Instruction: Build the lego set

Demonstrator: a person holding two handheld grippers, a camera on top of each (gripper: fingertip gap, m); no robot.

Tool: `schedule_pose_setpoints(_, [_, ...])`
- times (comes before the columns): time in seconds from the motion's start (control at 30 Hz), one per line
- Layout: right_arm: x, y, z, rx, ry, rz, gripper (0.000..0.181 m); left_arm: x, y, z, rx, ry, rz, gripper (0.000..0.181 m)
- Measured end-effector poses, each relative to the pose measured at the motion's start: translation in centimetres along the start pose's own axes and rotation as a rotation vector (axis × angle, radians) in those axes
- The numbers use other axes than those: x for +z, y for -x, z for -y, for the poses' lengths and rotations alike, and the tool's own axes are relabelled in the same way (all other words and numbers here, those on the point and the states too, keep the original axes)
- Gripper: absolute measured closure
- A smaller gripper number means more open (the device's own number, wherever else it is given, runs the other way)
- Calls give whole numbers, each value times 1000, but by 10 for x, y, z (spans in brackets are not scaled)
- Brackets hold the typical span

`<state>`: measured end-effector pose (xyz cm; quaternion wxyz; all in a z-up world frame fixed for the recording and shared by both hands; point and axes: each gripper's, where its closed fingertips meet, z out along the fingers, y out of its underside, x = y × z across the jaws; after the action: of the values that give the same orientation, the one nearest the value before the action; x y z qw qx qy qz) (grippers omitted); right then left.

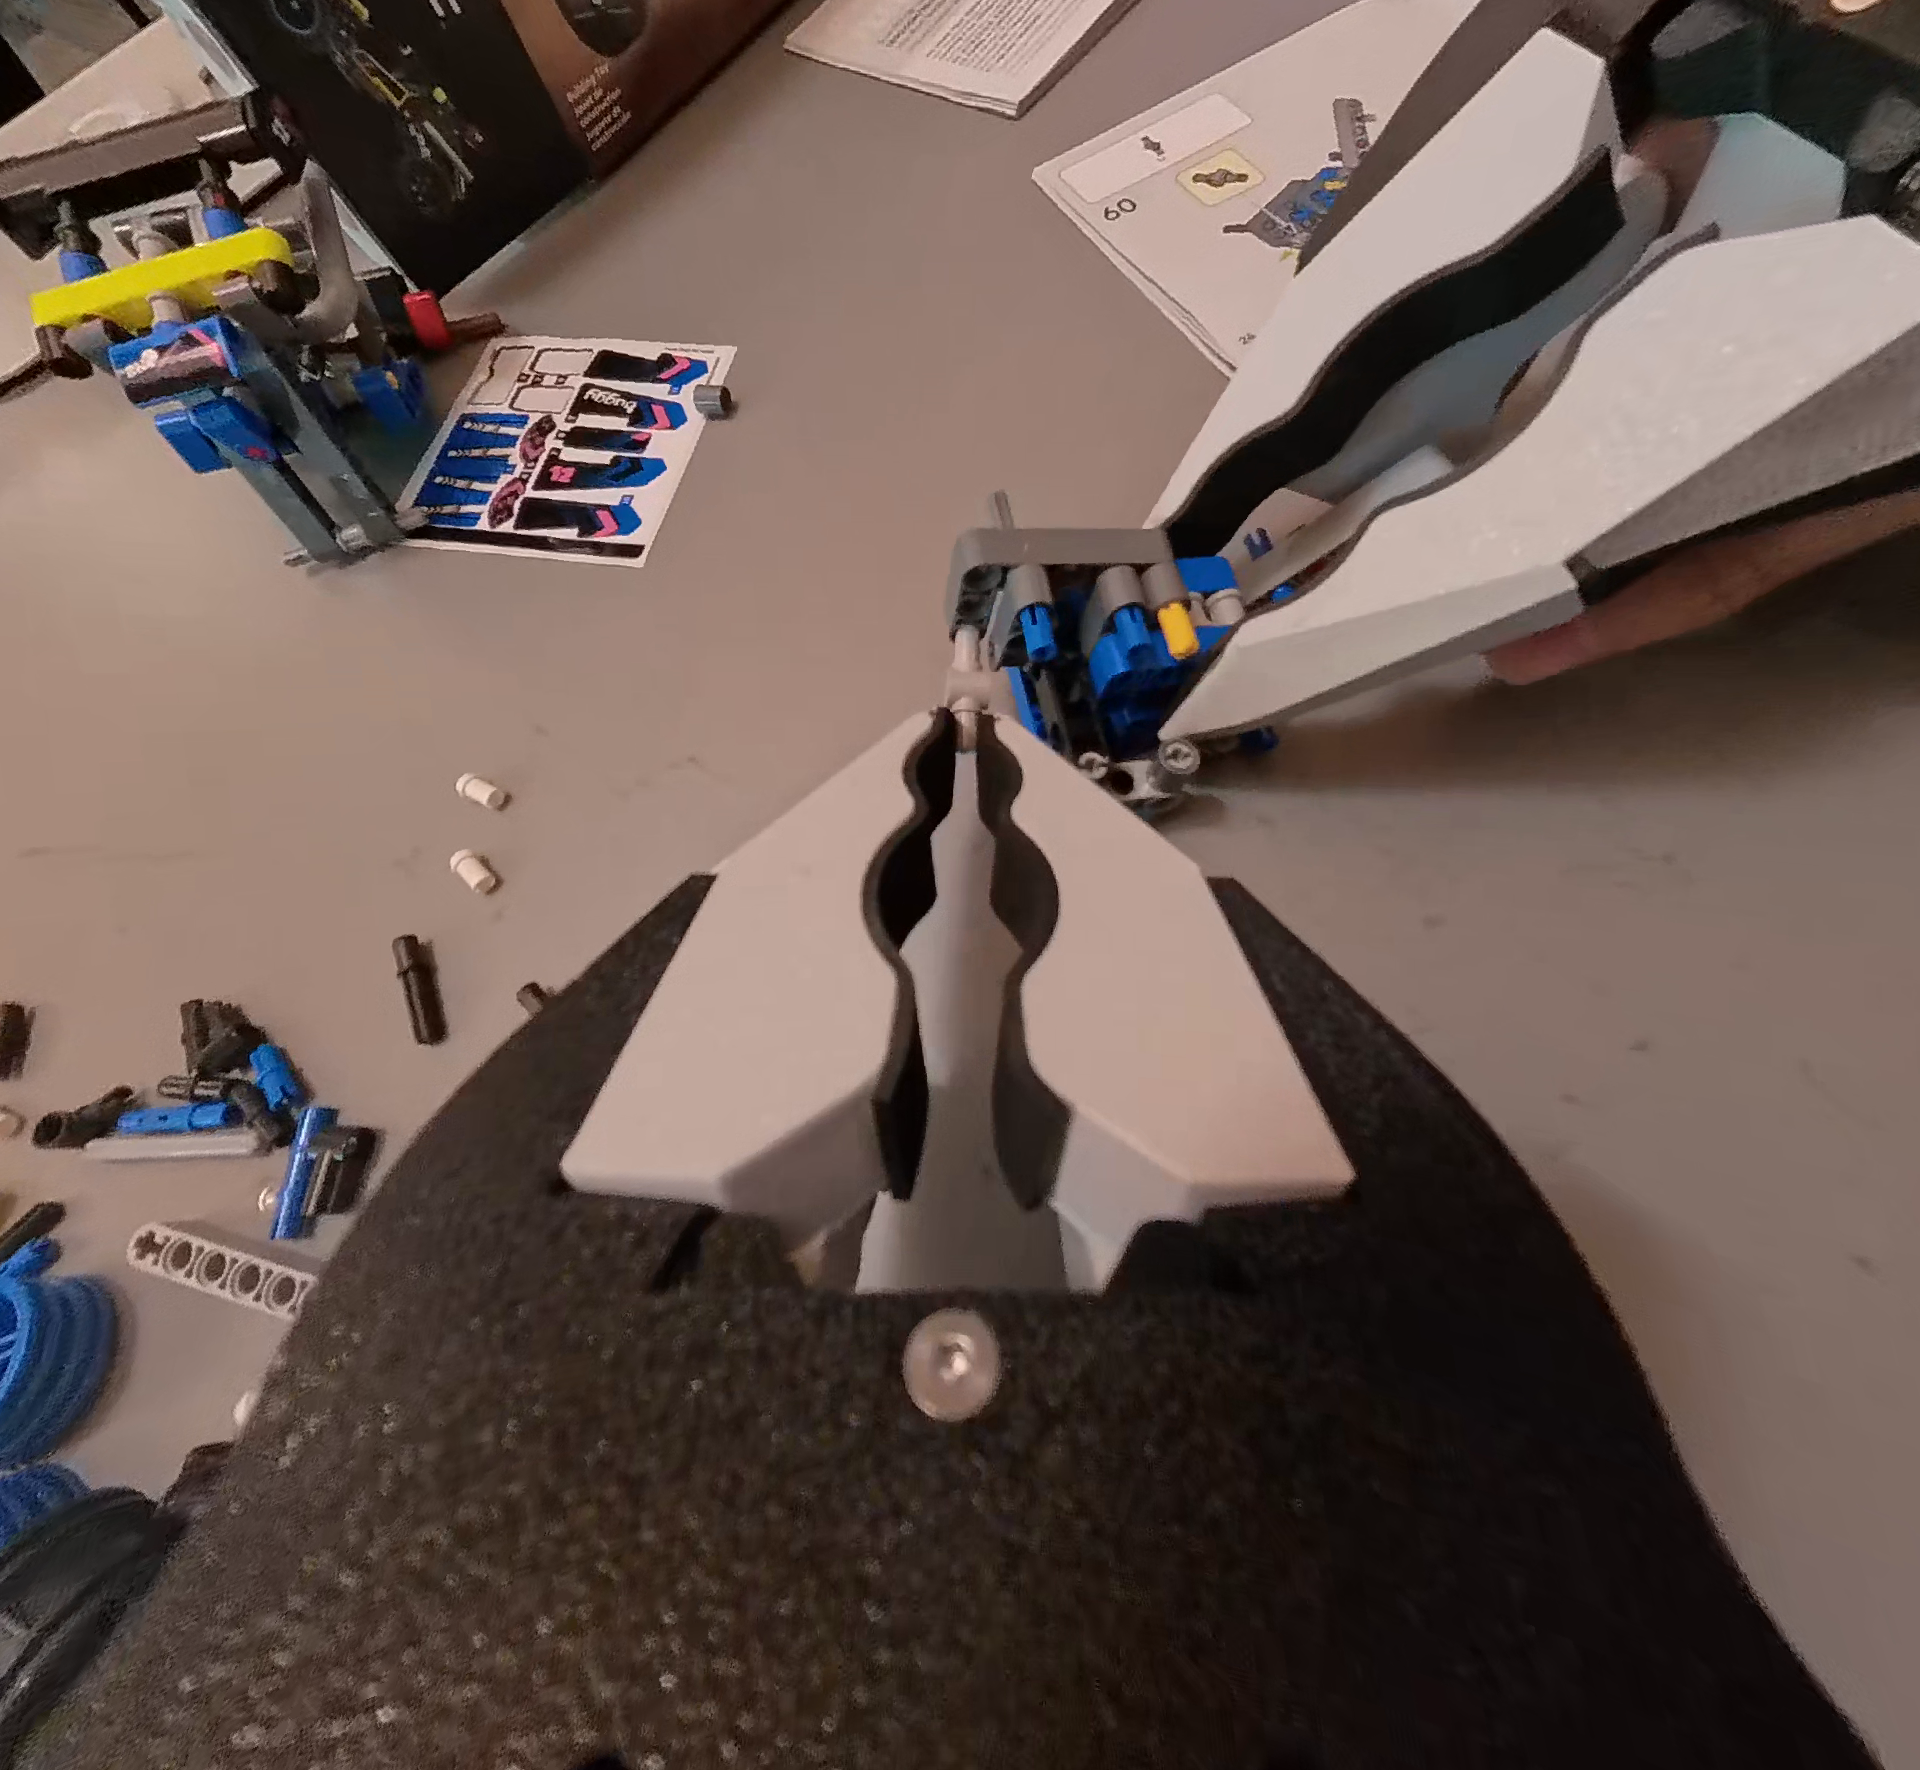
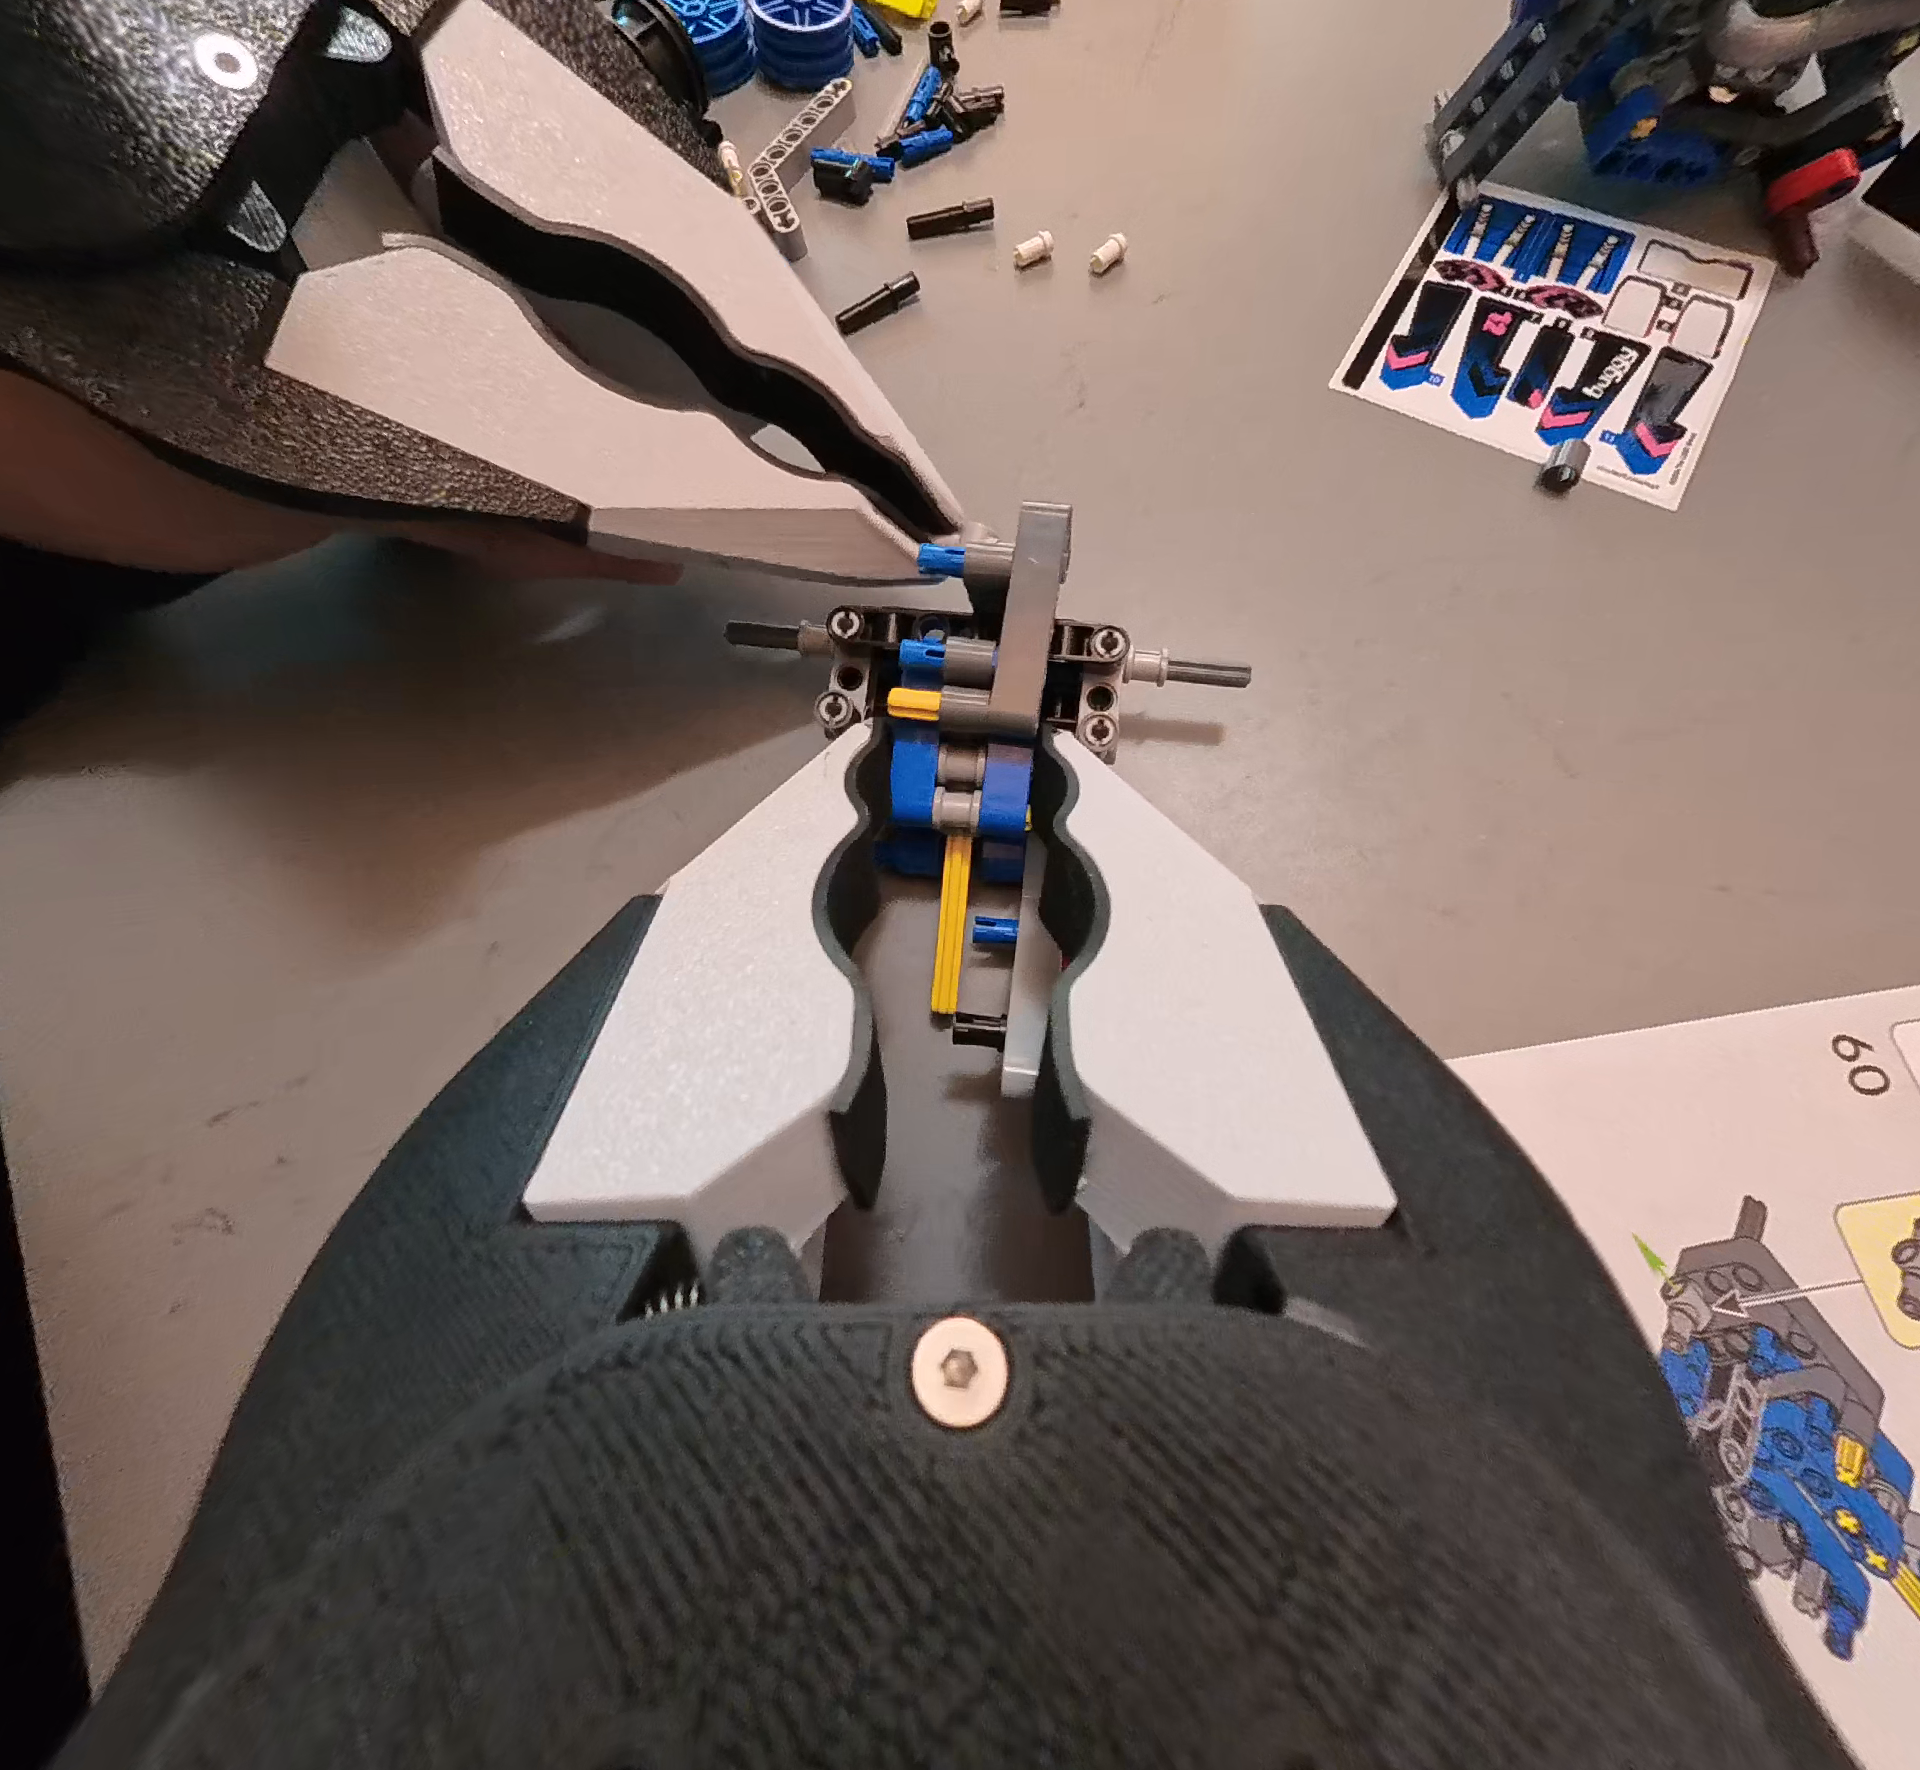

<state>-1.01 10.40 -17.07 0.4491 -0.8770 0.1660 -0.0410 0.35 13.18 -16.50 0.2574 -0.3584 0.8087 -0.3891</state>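
Observation:
My right gripper (image 2: pixel 977 744) is shut on a small blue, grey and black lego sub-assembly (image 2: pixel 961 785) with a yellow axle, holding it on the grey table. The sub-assembly also shows in the left wrist view (image 1: pixel 1101 640), where the right gripper (image 1: pixel 1236 577) comes in from the right. My left gripper (image 1: pixel 961 723) is shut on a small grey and blue pin (image 2: pixel 940 559) and presses it against the top of the sub-assembly's grey beam (image 2: pixel 1029 619). The left gripper (image 2: pixel 940 548) enters the right wrist view from the upper left.
A larger blue build with a yellow beam (image 1: pixel 208 349) stands far left beside a sticker sheet (image 1: pixel 571 453) and the set's box (image 1: pixel 499 6). Loose pins and beams (image 1: pixel 208 1118) and blue wheels (image 2: pixel 769 27) lie near the left gripper. An open manual (image 2: pixel 1766 1253) lies on the right. Both grippers' tips are close together, under 4 cm apart.

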Motion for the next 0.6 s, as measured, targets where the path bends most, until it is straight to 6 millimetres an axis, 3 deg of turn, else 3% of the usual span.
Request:
schedule_pose_setpoints(0.03, [0,0,0,2,-1,-1,155,0,0,0,-6,-2,-3,180])
schedule_pose_setpoints(0.6, [3,-1,1,-10,10,-9,155,-1,3,3,102,-22,45,180])
